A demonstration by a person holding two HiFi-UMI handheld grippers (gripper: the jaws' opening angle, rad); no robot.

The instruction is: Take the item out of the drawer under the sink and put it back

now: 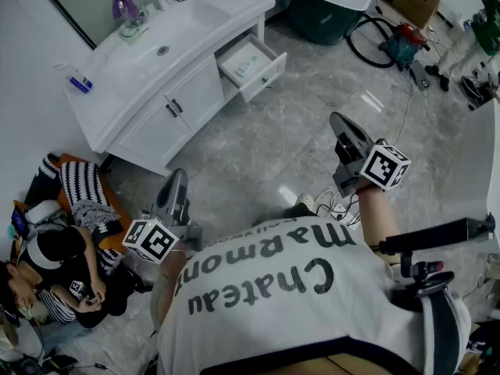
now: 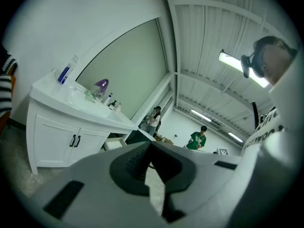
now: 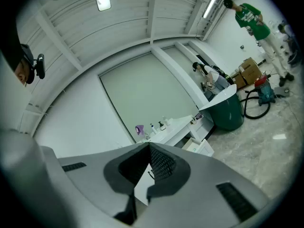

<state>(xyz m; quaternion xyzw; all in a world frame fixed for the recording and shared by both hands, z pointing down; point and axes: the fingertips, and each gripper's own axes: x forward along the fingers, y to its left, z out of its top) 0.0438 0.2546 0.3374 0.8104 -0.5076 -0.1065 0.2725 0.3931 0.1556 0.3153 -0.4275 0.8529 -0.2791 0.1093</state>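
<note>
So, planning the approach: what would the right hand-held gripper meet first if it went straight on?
Probably the vanity cabinet doors, left of the open drawer; nothing shows in between, though depth is unclear.

White cabinet (image 1: pixel 183 96) and drawer (image 1: pixel 264 75); grey marbled floor (image 1: pixel 258 151); dark green tub (image 1: pixel 328 20); black-and-white striped clothing (image 1: pixel 82 190); purple object (image 1: pixel 123 5) on the cabinet.

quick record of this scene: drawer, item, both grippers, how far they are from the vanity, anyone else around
drawer: open, pulled out at the right end of the vanity, beside the sink
item: lying inside the drawer, nothing touching it
left gripper: jaws together, empty, above the floor
right gripper: jaws together, empty, above the floor
gap: both grippers well short of the drawer
bystander: person seated on the floor left of the vanity
</note>
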